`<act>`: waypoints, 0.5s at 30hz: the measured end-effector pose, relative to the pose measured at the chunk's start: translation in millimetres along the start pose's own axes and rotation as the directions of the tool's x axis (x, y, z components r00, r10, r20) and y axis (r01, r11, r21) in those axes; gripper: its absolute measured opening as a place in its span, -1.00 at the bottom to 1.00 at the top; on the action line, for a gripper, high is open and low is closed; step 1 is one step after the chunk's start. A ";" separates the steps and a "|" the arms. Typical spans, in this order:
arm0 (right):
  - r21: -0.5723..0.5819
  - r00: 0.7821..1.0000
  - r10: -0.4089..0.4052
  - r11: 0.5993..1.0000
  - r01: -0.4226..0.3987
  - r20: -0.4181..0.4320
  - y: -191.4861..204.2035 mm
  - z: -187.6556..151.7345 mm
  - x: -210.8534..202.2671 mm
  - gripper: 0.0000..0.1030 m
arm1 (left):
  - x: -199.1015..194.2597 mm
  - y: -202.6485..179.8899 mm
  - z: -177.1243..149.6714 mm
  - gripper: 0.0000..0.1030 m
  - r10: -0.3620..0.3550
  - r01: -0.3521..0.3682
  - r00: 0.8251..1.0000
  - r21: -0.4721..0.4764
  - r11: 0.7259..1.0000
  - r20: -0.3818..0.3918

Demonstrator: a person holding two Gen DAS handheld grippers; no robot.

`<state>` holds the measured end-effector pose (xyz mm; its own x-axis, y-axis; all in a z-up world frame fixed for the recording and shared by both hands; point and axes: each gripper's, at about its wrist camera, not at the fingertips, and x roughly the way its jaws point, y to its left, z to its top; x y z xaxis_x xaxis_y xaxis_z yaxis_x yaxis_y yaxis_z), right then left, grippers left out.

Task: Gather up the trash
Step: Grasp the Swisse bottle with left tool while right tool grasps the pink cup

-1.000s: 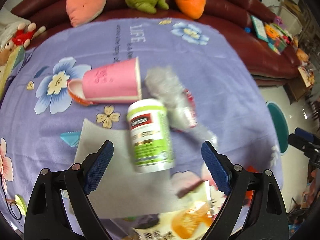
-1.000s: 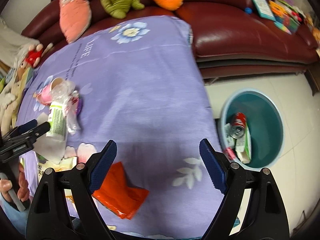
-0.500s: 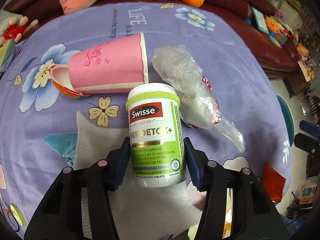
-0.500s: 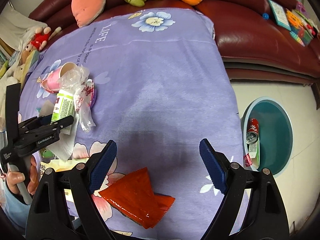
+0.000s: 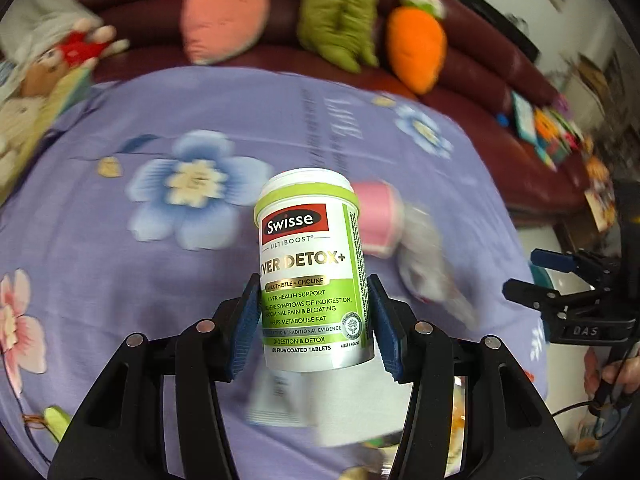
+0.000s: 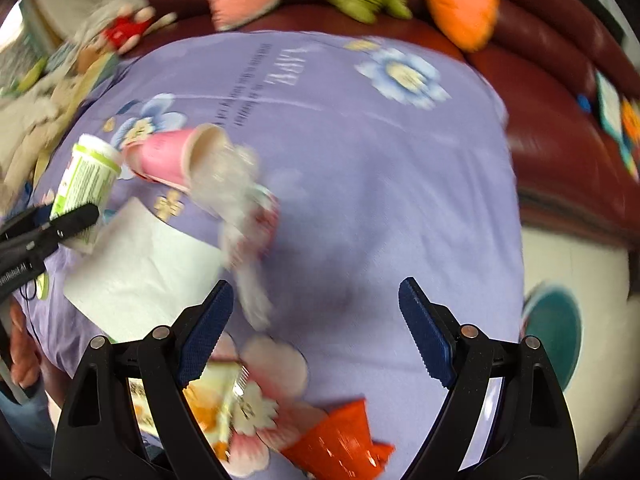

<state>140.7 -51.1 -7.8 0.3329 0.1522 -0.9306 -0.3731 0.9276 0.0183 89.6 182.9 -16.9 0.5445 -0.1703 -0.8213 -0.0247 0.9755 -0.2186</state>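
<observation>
My left gripper [image 5: 312, 320] is shut on a white and green Swisse tablet bottle [image 5: 310, 272], its blue pads pressing both sides, and holds it above the purple flowered cloth [image 5: 120, 280]. In the right wrist view the bottle [image 6: 86, 176] hangs at the far left. A pink paper cup [image 6: 168, 156] lies on its side beside a crumpled clear plastic bag [image 6: 236, 188] and a white napkin [image 6: 140, 264]. My right gripper [image 6: 316, 328] is open over bare cloth with nothing between its fingers. An orange wrapper [image 6: 340, 440] and a snack packet [image 6: 212, 396] lie just below it.
A teal bin [image 6: 556, 332] stands on the floor past the table's right edge. A dark red sofa [image 6: 560, 100] with plush cushions [image 5: 416, 48] runs along the far side. Toys and books lie at the far left and right.
The left jaws closed on the bottle and lifted it off the napkin. The right gripper swept left across the table, so the bin slid to the right edge of its view.
</observation>
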 end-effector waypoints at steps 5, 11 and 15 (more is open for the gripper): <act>-0.248 1.000 0.001 0.969 -0.005 -0.019 54.6 45.5 17.5 0.57 | -0.8 46.7 6.8 0.03 0.032 -0.032 0.999 -0.093 0.995 0.002; -0.488 1.000 -0.003 0.873 -0.012 -0.029 111.3 82.6 46.0 0.57 | 7.7 88.2 7.6 0.03 0.049 -0.052 0.999 -0.174 0.983 -0.021; -0.575 0.998 -0.005 0.817 -0.032 -0.063 131.4 95.3 69.9 0.57 | 9.6 104.1 7.4 0.03 0.057 -0.061 0.998 -0.205 0.977 -0.023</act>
<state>197.4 113.9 -35.7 0.2799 0.1259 -0.9517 -0.8137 0.5571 -0.1656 98.4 283.9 -43.6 0.5228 -0.1172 -0.8443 -0.2292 0.9347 -0.2716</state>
